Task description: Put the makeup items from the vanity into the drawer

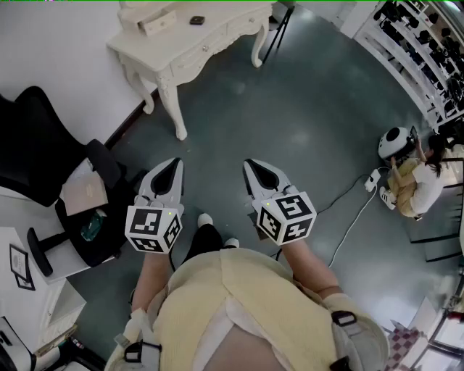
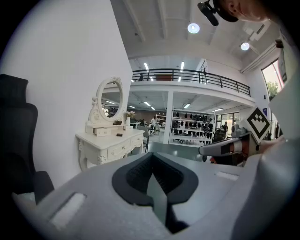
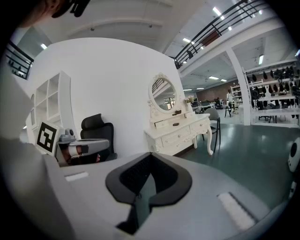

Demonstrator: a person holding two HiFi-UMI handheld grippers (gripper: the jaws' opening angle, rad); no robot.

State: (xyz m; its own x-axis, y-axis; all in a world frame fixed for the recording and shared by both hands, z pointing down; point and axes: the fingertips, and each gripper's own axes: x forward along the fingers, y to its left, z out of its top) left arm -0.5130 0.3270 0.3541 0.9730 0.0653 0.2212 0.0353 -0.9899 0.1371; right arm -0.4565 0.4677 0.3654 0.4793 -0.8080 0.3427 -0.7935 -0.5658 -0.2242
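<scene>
Blk office chair (image 1: 32, 138) by L wall, crouching person (image 1: 420, 181) nr white cable (image 1: 353, 221), display racks (image 1: 417, 40) far R

One white vanity (image 1: 194, 45) stands by the wall, with one oval mirror (image 2: 109, 100) on top of it. One small dark item (image 1: 196, 20) lies on its top, and I can make out one little drawer (image 1: 156, 24) jutting open. There are two grippers, the left gripper (image 1: 174, 165) and the right gripper (image 1: 251, 167), each with one marker cube (image 1: 153, 229). There are two white shoes (image 1: 205, 219) below them, one black office chair (image 1: 40, 145), one person (image 1: 419, 181) low on the floor, and one white cable (image 1: 348, 224).
</scene>
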